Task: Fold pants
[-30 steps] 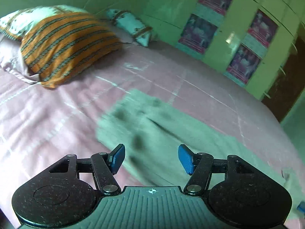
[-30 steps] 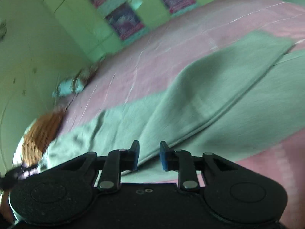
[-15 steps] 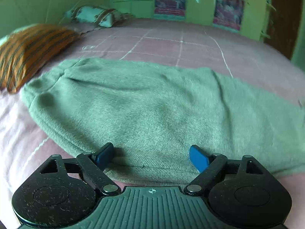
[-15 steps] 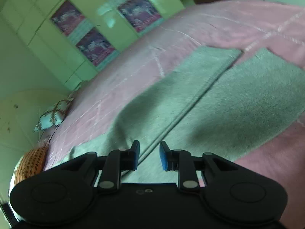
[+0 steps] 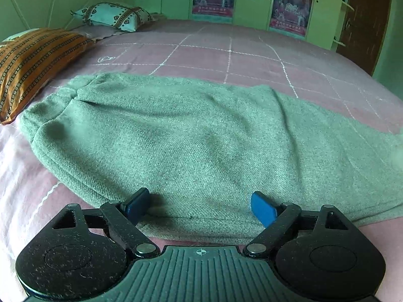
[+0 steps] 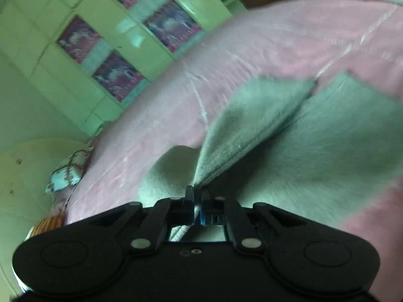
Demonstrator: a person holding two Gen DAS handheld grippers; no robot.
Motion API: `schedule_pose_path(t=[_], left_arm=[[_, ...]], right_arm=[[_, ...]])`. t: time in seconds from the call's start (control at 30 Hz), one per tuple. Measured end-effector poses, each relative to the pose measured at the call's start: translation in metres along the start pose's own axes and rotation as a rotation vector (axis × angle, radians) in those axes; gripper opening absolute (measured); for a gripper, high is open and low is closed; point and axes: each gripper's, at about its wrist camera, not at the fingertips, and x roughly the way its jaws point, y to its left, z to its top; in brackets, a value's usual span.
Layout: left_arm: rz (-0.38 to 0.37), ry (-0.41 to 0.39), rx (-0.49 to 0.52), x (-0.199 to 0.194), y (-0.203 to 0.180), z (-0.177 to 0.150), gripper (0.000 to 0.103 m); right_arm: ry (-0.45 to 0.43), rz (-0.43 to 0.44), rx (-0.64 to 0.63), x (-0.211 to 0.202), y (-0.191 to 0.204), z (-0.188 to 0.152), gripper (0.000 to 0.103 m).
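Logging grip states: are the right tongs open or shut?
Shut: the right tongs pinch a ridge of the green pants, fabric bunched between the pads.

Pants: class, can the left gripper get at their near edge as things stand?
Probably yes. The left gripper is open, jaws straddling the pants' near edge, with nothing between.

A home bedroom. A pink bedsheet covers the bed; pillows lie at its head, wardrobe doors behind
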Motion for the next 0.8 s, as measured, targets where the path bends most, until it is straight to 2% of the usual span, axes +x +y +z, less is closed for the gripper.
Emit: schedule_pose_path(t=[0.07,0.13,0.17,0.23,0.27,0.33,0.37,0.5,0.6,0.67,0.73,0.8], left_arm=[[-0.008,0.007,0.002,0.001,0.002,0.001,0.086],[-0.013,0.016,0.011,0.002,0.003,0.003,0.086],[-0.016,0.022,0.016,0.001,0.003,0.004,0.086],[-0.028,0.029,0.014,0.001,0.006,0.006,0.086],[-0.035,0.03,0.013,0.0,0.008,0.006,0.087],[-0.045,0.025,0.006,0.001,0.011,0.005,0.087],[-0.042,0.023,0.006,0.001,0.01,0.005,0.087],[-0.031,0.01,0.001,0.001,0.007,0.002,0.088],[-0.033,0.007,-0.01,0.001,0.009,0.002,0.089],[-0.031,0.007,-0.012,0.001,0.009,0.003,0.089],[-0.027,0.009,-0.006,0.001,0.008,0.003,0.089],[-0.026,0.01,-0.003,0.002,0.007,0.003,0.089]], right_arm=[[0.025,-0.039,-0.004,-0.01,-0.005,-0.013,0.0],[0.093,-0.106,-0.006,0.004,-0.018,-0.025,0.0],[0.118,-0.114,0.012,0.013,-0.028,-0.029,0.0],[0.102,-0.057,0.094,0.01,-0.04,-0.024,0.002],[0.06,-0.055,0.104,0.002,-0.04,-0.019,0.015],[-0.024,-0.075,0.088,-0.013,-0.04,-0.008,0.032],[-0.048,-0.077,0.097,-0.016,-0.044,-0.001,0.032],[-0.09,-0.12,0.181,-0.002,-0.073,0.028,0.031],[-0.06,-0.139,0.226,0.024,-0.092,0.042,0.031],[-0.049,-0.16,0.227,0.038,-0.097,0.048,0.023],[-0.029,-0.186,0.192,0.044,-0.093,0.053,0.0],[-0.086,-0.164,0.139,0.028,-0.078,0.056,0.0]])
